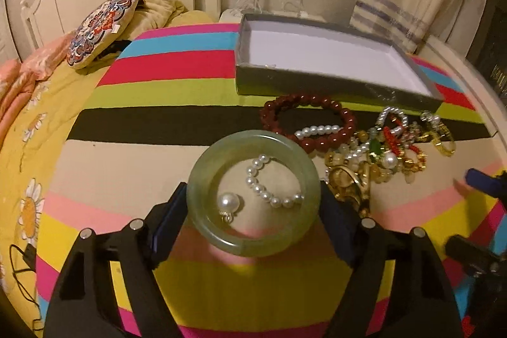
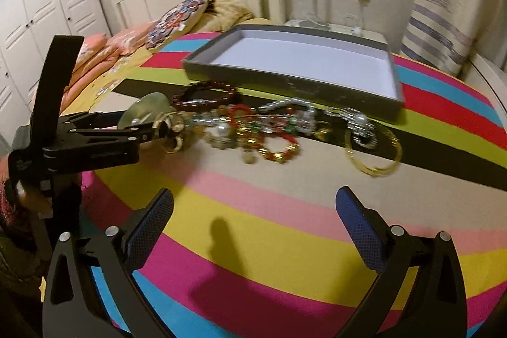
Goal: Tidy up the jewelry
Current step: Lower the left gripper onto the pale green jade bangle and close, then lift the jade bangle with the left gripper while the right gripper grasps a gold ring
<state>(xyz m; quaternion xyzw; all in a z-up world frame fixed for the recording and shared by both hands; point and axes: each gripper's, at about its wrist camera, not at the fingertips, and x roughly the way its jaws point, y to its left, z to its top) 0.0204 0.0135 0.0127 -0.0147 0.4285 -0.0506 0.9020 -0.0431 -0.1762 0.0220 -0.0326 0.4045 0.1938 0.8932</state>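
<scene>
Left gripper (image 1: 253, 205): jaws closed against the outer rim of a pale green jade bangle (image 1: 202, 176), one blue pad on each side, ring held roughly level above the striped blanket (image 1: 190, 91). Whether it has cleared the cloth cannot be told.

Seen through the ring: a short pearl strand (image 1: 269, 182) and a large pearl pendant (image 1: 228, 202), apparently lying on the blanket below, not carried.

Right gripper (image 2: 255, 230): jaws spread wide, holding nothing, poised over the blanket short of the jewelry.

Jewelry pile (image 1: 383, 154): mixed pearl, gold and red pieces, tangled, just right of the bangle. Dark red bead bracelet (image 1: 317, 119) lies touching the pile's far edge, near the box.

Grey cardboard box (image 1: 317, 81): shallow, white-lined, appears unfilled, beyond the pile.

Risks, as judged:
- Bangle is smooth, hard and round; gripped on two points of its curve, it may pivot or squirt out if tilted or squeezed unevenly.
- A drop onto the pile could chip it.
- Low carry toward the box may snag beads or clip the near wall.
</scene>
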